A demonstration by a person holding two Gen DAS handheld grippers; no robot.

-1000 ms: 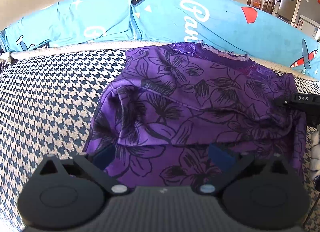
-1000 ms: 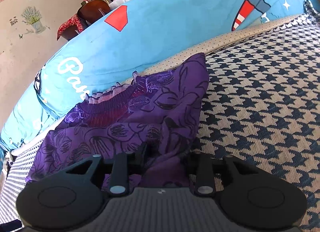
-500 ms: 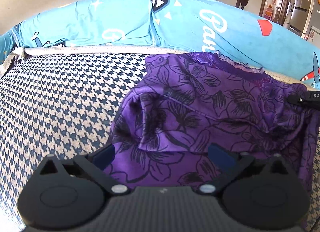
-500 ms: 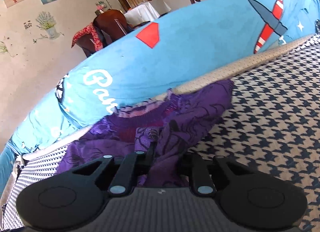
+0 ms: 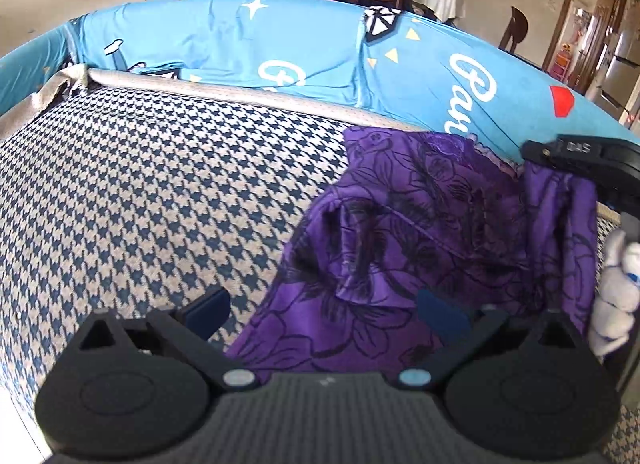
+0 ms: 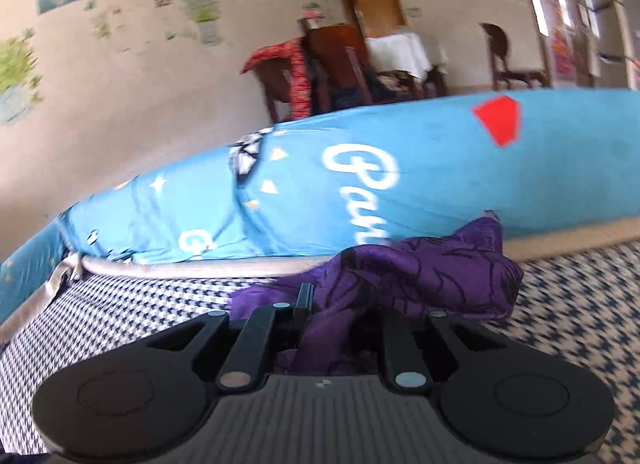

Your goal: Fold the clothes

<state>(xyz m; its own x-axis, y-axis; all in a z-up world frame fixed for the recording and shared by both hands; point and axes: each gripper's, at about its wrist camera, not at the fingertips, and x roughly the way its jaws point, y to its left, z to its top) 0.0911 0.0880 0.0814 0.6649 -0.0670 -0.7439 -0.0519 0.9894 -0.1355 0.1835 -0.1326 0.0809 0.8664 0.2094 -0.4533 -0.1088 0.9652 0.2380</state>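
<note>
- One broad seat covered in navy-and-cream houndstooth fabric [image 5: 152, 200] fills the left wrist view from 9 to 6 o'clock; long sky-blue printed cushions [image 5: 248, 44] line its far edge at 12 o'clock
- Purple floral-print garment [image 5: 436, 248] lies crumpled on the houndstooth surface at 3 o'clock in the left wrist view, its far edge just beside the blue cushions; one corner is raised off the seat
- Black right gripper [image 6: 336, 316] has its fingers drawn together, clamped on a bunched fold of the garment [image 6: 404, 276]; a white-gloved hand [image 5: 614, 292] shows at 3 o'clock
- Black left gripper [image 5: 324, 308] has its blue-padded fingers [image 5: 442, 314] wide apart, hovering over the garment's near edge; nothing is pinched
</note>
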